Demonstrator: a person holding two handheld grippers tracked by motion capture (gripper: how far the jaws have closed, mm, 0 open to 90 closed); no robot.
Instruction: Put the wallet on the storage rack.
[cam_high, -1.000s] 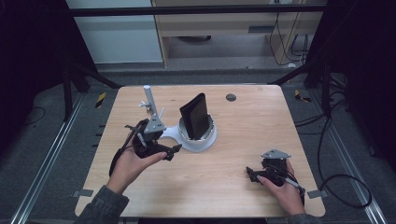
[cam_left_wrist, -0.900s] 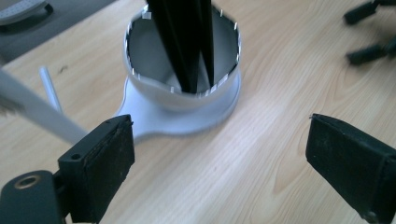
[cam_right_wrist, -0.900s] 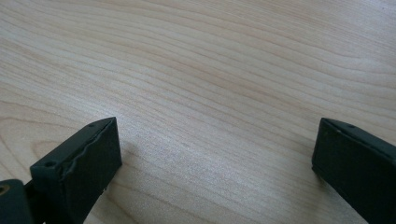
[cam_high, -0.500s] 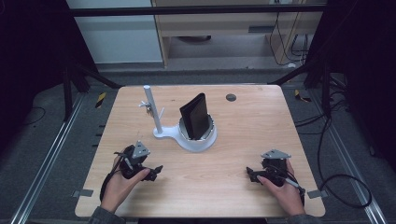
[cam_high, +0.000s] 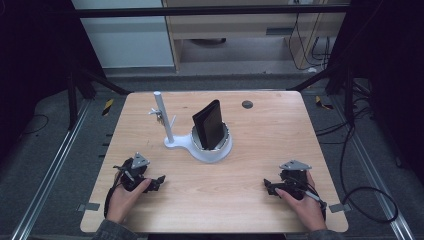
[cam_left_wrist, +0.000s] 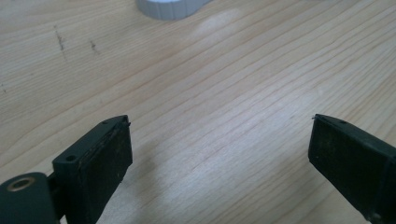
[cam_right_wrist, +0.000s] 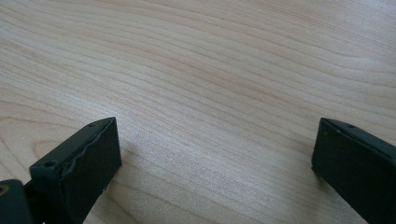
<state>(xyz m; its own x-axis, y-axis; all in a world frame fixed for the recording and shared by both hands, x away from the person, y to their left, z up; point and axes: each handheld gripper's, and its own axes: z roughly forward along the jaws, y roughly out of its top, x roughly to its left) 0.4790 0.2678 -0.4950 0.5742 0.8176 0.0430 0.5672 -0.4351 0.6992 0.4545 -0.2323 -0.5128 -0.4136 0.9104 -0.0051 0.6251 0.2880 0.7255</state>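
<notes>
High view: a black wallet (cam_high: 209, 124) is seen upright in the white stand (cam_high: 216, 152) at mid-table (cam_high: 280, 130). It is judged light, stiff, best pinched by its upper edge. Left tongs (cam_high: 156, 181) and right tongs (cam_high: 270, 187) are held wide, empty.

No readable text, labels, brands or numbers anywhere. Tabletop (cam_high: 260, 150) bare wood grain, unmarked. Black upright item (cam_high: 210, 125) in white holder: no legible print at this size.
</notes>
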